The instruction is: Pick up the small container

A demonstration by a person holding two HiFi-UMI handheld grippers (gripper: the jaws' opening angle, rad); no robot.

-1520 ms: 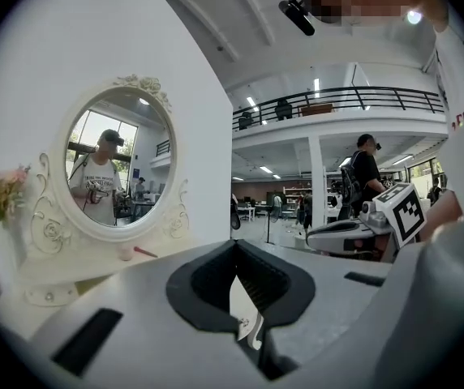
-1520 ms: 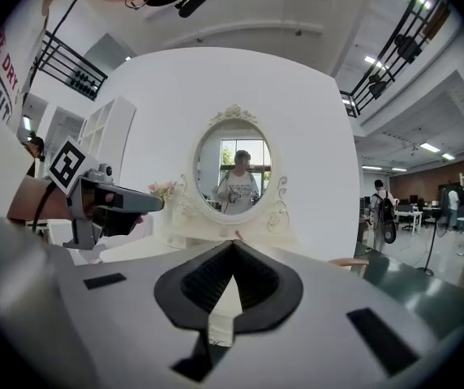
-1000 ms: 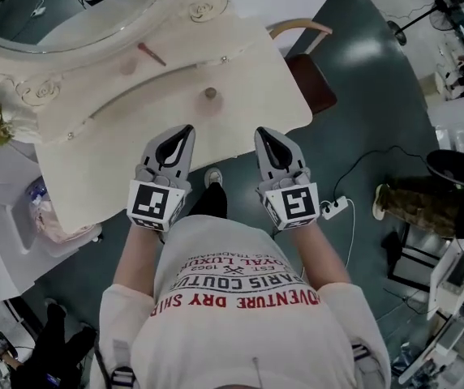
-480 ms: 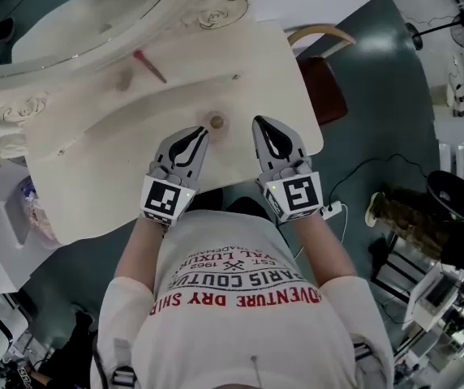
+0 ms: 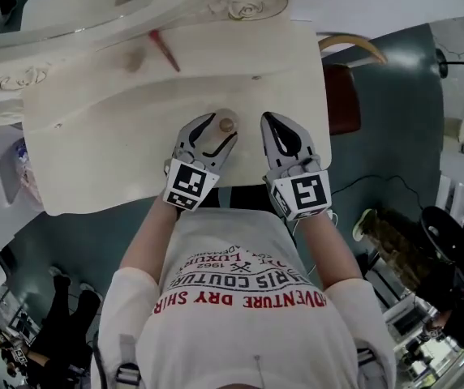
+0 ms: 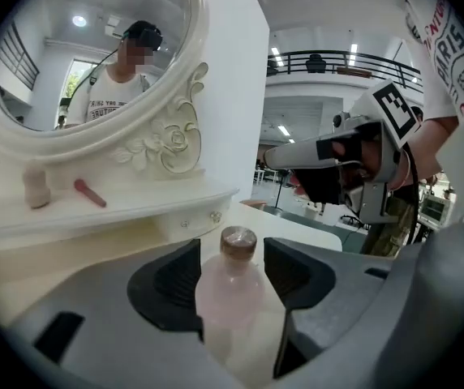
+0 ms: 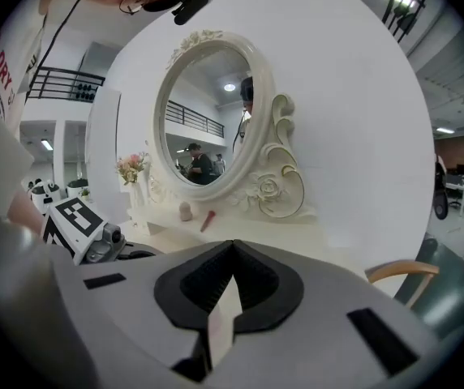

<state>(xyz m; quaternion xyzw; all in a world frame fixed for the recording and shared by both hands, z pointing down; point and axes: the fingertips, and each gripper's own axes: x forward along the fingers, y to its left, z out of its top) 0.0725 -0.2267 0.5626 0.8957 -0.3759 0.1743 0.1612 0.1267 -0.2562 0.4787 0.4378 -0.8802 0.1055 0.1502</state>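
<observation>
The small container (image 5: 226, 124) is a pale pink bottle with a brown cap, standing upright near the front edge of the cream dressing table (image 5: 94, 136). My left gripper (image 5: 218, 130) reaches over that edge, and its jaws are opening with the bottle (image 6: 232, 286) between them. In the left gripper view a dark pad (image 6: 171, 286) flanks each side of the bottle without pressing on it. My right gripper (image 5: 271, 120) hovers just right of the bottle, shut and empty. In its own view its jaws (image 7: 232, 245) meet at the tip.
A red stick (image 5: 165, 49) and a small pinkish jar (image 5: 135, 58) lie on the raised shelf under the oval mirror (image 6: 78, 63). A wooden chair (image 5: 341, 96) stands to the right of the table. A power strip and cables lie on the floor.
Both grippers moved forward from in front of the table to over its front edge. The left gripper's jaws, shut before, now stand apart around the bottle.
</observation>
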